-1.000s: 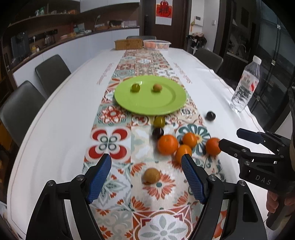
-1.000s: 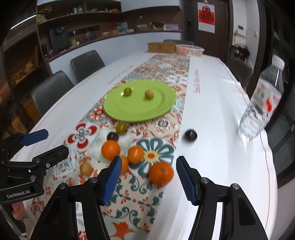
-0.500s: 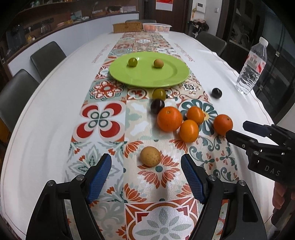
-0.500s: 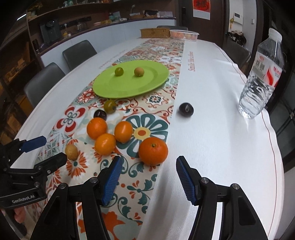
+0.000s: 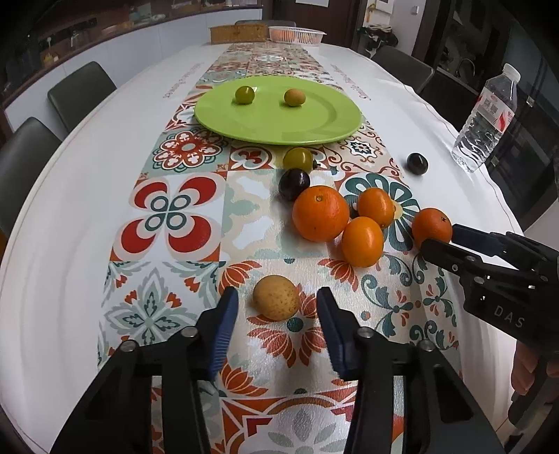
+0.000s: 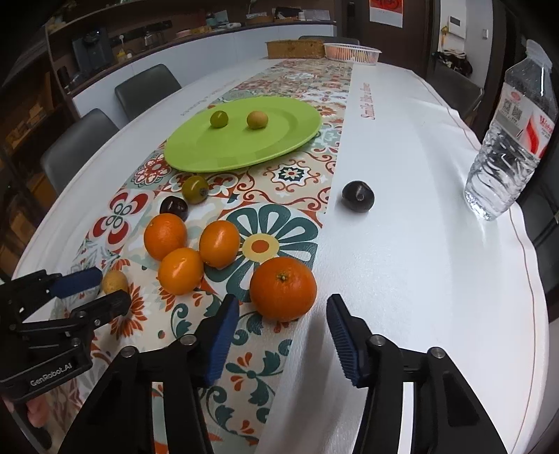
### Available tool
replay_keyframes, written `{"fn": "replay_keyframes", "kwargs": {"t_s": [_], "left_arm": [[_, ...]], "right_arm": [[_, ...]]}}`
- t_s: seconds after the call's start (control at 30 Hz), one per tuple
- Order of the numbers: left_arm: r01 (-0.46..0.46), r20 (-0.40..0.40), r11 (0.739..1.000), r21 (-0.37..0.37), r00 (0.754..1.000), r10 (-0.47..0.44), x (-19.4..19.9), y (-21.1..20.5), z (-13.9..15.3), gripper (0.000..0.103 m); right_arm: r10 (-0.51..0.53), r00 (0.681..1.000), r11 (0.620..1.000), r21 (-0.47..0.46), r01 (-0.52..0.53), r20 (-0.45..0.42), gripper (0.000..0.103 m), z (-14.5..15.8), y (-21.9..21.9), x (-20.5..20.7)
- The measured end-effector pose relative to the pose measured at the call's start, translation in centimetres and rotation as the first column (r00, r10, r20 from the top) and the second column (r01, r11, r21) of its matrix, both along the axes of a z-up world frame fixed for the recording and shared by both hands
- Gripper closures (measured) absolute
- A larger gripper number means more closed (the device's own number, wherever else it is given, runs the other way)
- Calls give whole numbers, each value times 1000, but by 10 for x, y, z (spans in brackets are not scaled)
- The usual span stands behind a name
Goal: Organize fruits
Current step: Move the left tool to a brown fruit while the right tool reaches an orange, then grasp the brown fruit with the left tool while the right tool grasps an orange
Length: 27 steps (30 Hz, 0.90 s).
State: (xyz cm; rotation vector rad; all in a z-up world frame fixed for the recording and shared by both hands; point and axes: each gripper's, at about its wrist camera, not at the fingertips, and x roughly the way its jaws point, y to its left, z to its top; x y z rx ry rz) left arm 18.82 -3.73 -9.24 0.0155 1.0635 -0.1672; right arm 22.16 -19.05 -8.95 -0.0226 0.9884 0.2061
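A green plate (image 5: 314, 122) (image 6: 279, 139) holds a small green fruit (image 5: 244, 94) and a tan fruit (image 5: 294, 97). Several oranges (image 5: 320, 213) (image 6: 219, 243), a green fruit (image 5: 297, 158) and a dark plum (image 5: 293, 179) lie on the patterned runner. Another dark plum (image 6: 357, 195) lies on the white cloth. My left gripper (image 5: 277, 321) is open, its fingertips either side of a tan fruit (image 5: 276, 301) without touching it. My right gripper (image 6: 283, 324) is open around a lone orange (image 6: 283, 288).
A water bottle (image 6: 513, 139) stands at the right edge of the table. A pink basket (image 5: 297, 34) and a woven box (image 5: 238, 33) sit at the far end. Dark chairs (image 5: 78, 90) line the left side.
Both grippers have moved forward and down toward the table. The tan fruit now lies between my left fingers, the lone orange between my right fingers.
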Motion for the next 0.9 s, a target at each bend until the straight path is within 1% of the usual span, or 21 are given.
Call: {"fn": "replay_keyframes", "kwargs": {"t_s": [0.07,0.27,0.43,0.6,0.77,0.9], "left_arm": [[0,-6,1000,-4,1000,0,1,-1,-1,67],[-1,-17,1000,-17,1000,1,4,0,-4,76],[5,-15,1000,-29,1000,-5,3,0,-2,76],[18,7,999,-29,1000,-18,1,-2,4,76],[36,34,999,-33,999,-35,-3,-5,12,76],[47,56,998,-37,997,-45,-5,-5,20,76]], "right_arm": [[3,1000,1000,2,-3,-7,56,-2,0,2],[11,1000,1000,-15,-11,-5,60,-4,3,5],[19,1000,1000,-25,-19,-2,61,-4,4,6],[29,1000,999,-16,-29,3,62,-1,6,2],[43,999,999,-4,-43,23,62,8,9,-6],[64,997,998,2,-64,52,62,22,13,-13]]}}
